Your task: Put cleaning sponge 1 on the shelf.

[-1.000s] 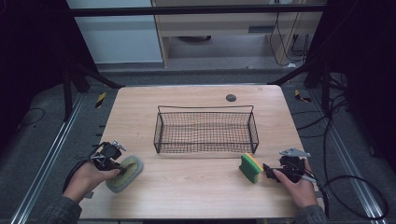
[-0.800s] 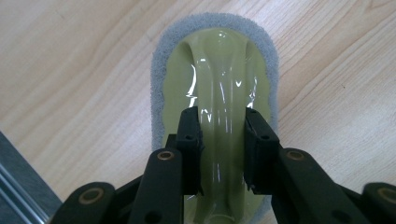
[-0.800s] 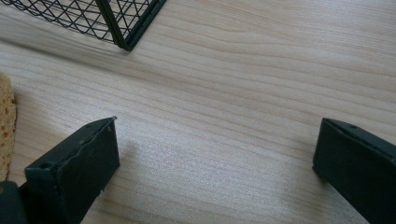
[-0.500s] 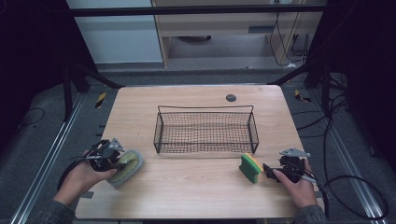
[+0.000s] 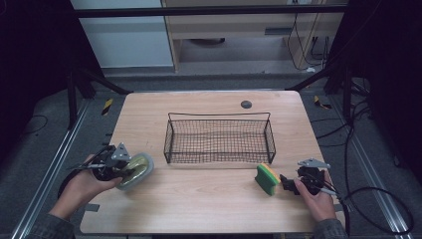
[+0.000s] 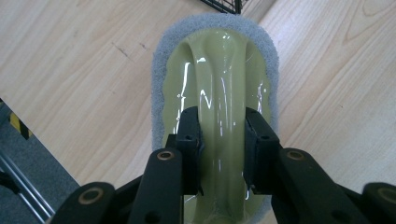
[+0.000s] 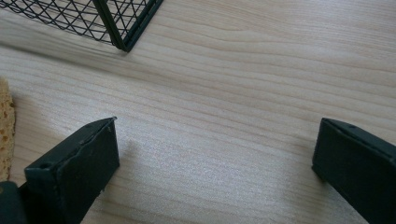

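Scrubber pad (image 6: 215, 88) clamped by its glossy handle ridge in left gripper (image 6: 220, 140).
It looks light, the plastic slippery; right gripper (image 7: 215, 154) is spread, empty.

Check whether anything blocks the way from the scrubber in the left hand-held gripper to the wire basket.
Nothing visible does. The left hand-held gripper holds the scrubber by its handle, and only bare table lies between it and the wire basket; the basket's near wall must be cleared.

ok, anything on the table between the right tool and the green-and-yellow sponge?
Nothing: in the high view only a short bare strip of wooden table separates the open right tool from the green-and-yellow sponge.
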